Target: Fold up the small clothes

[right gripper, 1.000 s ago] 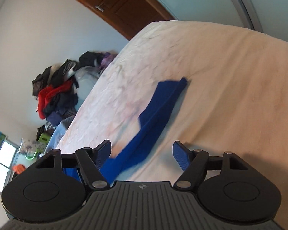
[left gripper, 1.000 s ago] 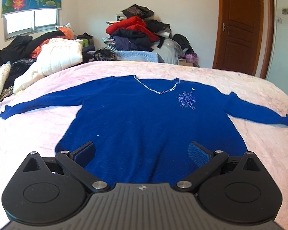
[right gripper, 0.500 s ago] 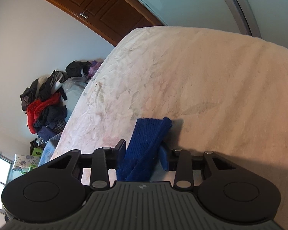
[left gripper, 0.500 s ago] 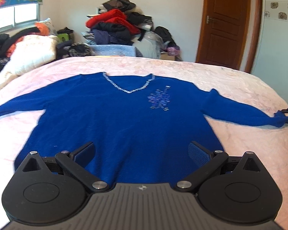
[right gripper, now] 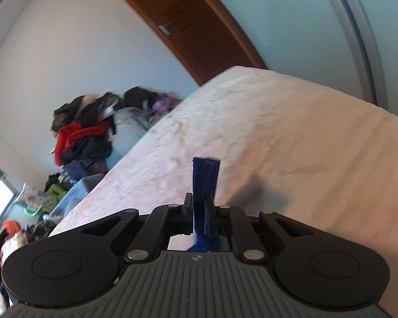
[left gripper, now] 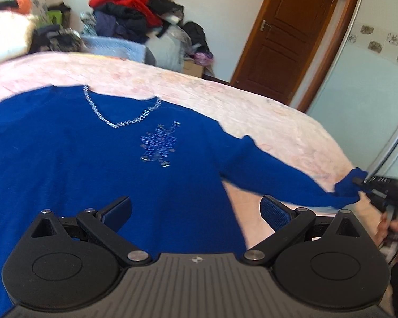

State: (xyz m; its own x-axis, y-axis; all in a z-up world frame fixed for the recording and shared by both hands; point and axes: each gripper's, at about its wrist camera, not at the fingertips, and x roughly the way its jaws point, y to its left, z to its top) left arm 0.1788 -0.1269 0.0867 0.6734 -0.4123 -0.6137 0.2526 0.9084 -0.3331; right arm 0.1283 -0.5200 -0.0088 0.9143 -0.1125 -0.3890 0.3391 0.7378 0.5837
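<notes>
On the bed point(left gripper: 265, 111), covered by a pale pink sheet, a blue sweater point(left gripper: 79, 159) is spread flat with its front up, a silvery V-neck trim at the collar and a sparkly motif on the chest; at the far left a white bundle and other garments are seen blurred; beyond the far edge of the bed a pile of clothes point(left gripper: 130, 8) in red, black and navy is stacked against the wall; the left hand-held gripper point(left gripper: 196, 209) is held above the sweater's lower hem with its blue-padded fingers wide apart and nothing between them; to the right, the sweater's sleeve point(left gripper: 291, 180) is stretched towards the bed's edge; its cuff point(right gripper: 205, 177) is clamped by the right hand-held gripper point(right gripper: 202, 206), whose fingers are closed together on the fabric; a brown wooden door point(left gripper: 286, 37) is seen behind.
</notes>
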